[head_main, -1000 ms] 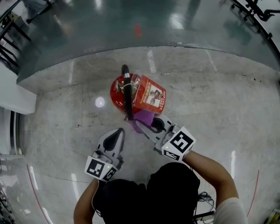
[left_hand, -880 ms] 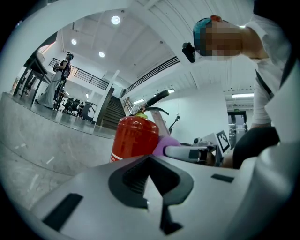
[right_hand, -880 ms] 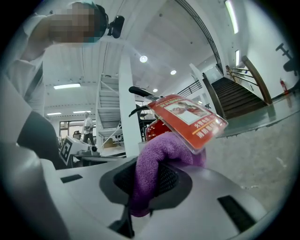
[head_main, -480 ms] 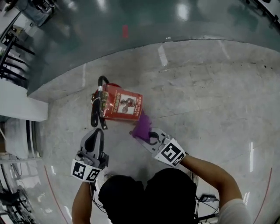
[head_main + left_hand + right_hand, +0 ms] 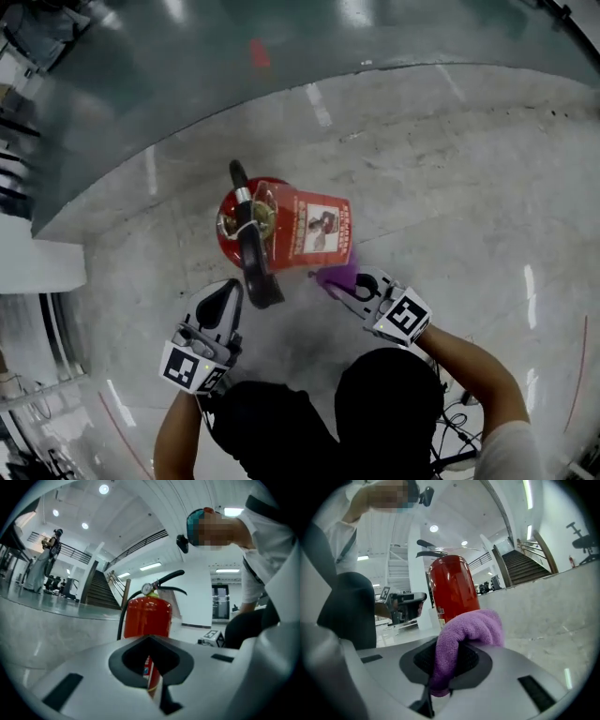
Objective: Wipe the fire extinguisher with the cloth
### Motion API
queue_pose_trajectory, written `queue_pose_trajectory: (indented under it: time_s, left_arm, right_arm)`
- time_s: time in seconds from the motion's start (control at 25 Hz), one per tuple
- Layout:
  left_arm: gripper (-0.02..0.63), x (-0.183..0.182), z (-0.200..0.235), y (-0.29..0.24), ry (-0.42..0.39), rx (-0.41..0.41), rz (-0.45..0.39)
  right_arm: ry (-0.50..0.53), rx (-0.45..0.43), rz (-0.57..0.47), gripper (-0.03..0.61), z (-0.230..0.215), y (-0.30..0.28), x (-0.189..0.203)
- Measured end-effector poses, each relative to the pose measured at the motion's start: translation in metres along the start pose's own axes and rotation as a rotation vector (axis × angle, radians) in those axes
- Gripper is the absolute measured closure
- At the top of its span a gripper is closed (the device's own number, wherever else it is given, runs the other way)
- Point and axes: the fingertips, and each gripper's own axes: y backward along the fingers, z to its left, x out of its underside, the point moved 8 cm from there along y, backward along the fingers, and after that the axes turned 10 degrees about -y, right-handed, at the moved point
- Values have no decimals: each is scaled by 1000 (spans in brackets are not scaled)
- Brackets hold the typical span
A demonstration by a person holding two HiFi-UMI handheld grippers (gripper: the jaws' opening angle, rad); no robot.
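Observation:
A red fire extinguisher (image 5: pixel 267 220) stands upright on the pale floor, its label (image 5: pixel 319 230) turned to the right and its black hose (image 5: pixel 253 262) hanging toward me. My right gripper (image 5: pixel 361 284) is shut on a purple cloth (image 5: pixel 337 276) just below the label; whether the cloth touches the cylinder I cannot tell. In the right gripper view the cloth (image 5: pixel 471 629) bulges out of the jaws in front of the cylinder (image 5: pixel 452 590). My left gripper (image 5: pixel 223 302) is shut and empty, beside the hose end. The left gripper view faces the cylinder (image 5: pixel 147 616) close up.
A glossy dark green floor band (image 5: pixel 281 56) curves behind the extinguisher. A white block (image 5: pixel 37 262) stands at the left. Stairs (image 5: pixel 101 592) rise in the background. The person's body fills the bottom of the head view.
The head view has shifted. The right gripper with the cloth has moved from the label's right end to below its lower right corner. The left gripper stays low beside the hose.

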Motion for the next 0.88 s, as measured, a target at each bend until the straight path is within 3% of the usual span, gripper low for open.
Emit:
queue_pose_trajectory:
  time_s: [0.16, 0.24, 0.36, 0.48, 0.56, 0.68, 0.88]
  left_arm:
    - [609, 9, 19, -4, 36, 272, -41]
    - [609, 4, 26, 1, 61, 365, -23]
    - [609, -13, 33, -2, 28, 476, -33]
    - [609, -19, 38, 1, 38, 477, -28]
    - [609, -11, 37, 8, 33, 451, -15]
    - [609, 12, 33, 2, 25, 395, -53]
    - [609, 26, 21, 19, 37, 418, -75]
  right_arm:
    - [-8, 156, -16, 523, 33, -7, -14]
    - [-10, 222, 8, 523, 62, -9, -23]
    - [-25, 322, 67, 523, 88, -11, -29]
    - [-33, 399, 58, 523, 102, -17, -8]
    - [-129, 482, -18, 523, 112, -21, 23]
    - [-208, 585, -148, 523, 91, -32, 65]
    - [-279, 596, -165, 523, 70, -86, 110]
